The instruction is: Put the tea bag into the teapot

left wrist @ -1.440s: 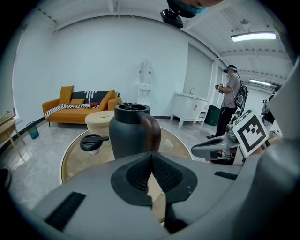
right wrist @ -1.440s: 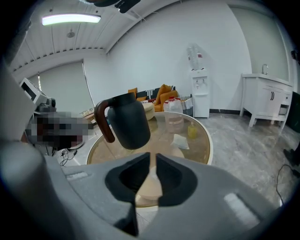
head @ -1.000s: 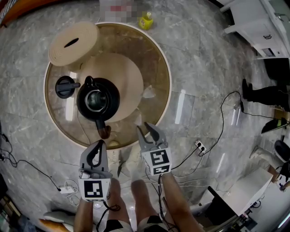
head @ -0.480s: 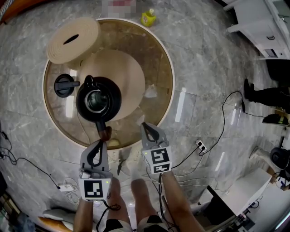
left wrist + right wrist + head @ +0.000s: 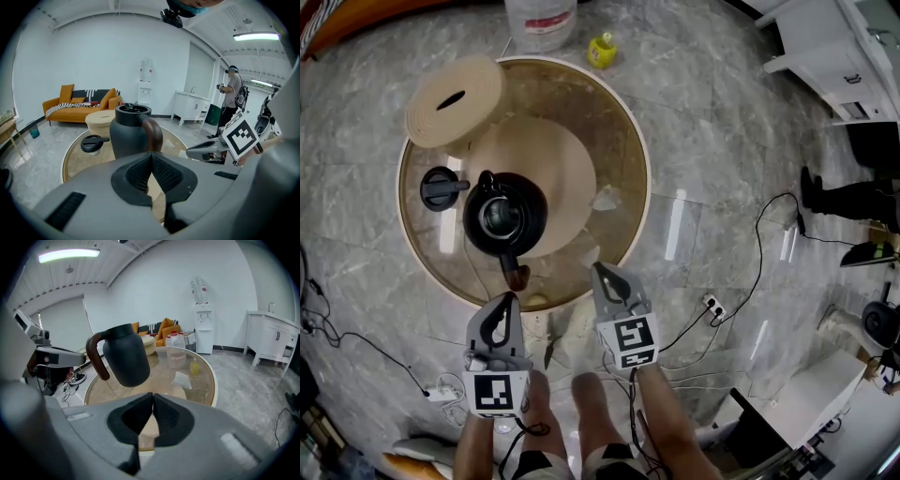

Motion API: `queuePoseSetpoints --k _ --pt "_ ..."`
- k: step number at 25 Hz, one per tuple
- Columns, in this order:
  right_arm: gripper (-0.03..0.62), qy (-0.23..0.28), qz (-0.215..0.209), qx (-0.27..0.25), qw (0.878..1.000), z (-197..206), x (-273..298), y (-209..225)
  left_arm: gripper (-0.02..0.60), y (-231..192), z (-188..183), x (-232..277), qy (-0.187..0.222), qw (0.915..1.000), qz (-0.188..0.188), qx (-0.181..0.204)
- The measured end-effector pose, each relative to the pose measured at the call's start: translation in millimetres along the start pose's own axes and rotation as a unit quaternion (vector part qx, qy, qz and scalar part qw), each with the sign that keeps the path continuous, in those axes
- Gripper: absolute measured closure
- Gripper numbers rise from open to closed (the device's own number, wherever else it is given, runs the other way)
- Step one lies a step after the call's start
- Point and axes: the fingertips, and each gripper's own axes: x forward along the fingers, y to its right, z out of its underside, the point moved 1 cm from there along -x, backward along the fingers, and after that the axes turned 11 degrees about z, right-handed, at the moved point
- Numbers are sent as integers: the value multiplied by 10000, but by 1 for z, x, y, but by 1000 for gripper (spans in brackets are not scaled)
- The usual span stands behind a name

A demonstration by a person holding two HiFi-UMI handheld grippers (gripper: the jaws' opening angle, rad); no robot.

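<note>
Both tools are pinched shut on nothing; left gripper (image 5: 506, 300) and right gripper (image 5: 600, 273) hover at the near edge of the glass table (image 5: 623, 131); the tea bag (image 5: 605, 197) lies right of the open teapot (image 5: 504, 216); picking it up and dropping it in are both left to do, I'd say.

The teapot (image 5: 504, 216) stands open from above. Its lid (image 5: 441, 187) sits just left; the desk (image 5: 614, 141) to its right lies mostly bare.

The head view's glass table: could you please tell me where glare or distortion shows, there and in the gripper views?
Head view: white reflection streak on the glass table left of the teapot, fisheye bending. Left gripper view: dark corners, bright ceiling lamp; right gripper view: likewise.
</note>
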Motion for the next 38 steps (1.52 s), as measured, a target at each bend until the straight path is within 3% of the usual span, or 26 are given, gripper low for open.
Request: queuePoseSetpoints --k 10,17,20,23,26,30,38 --pt "591 324 -54 -92 9994 -65 -51 0 566 12 -69 -28 284 9992 1 271" --pt "591 790 -235 -170 9965 -135 -82 -18 566 5 -115 -53 531 9974 -88 487" --pt "591 975 -328 -235 9944 -167 -91 -29 566 0 -135 -65 621 9971 -183 411" --pt "591 1103 -467 -344 9922 -196 -94 -39 566 -10 -153 -74 750 9945 -254 684" --pt "591 1206 -608 -437 9899 -219 -94 -51 566 -17 -170 -81 813 9952 -382 396" --pt "591 1263 -774 -536 9875 -237 -88 -71 566 -32 -178 -92 863 9933 -459 620" --pt "591 1175 -991 -621 9862 -243 -55 -106 566 -63 -171 -102 895 9928 -655 460"
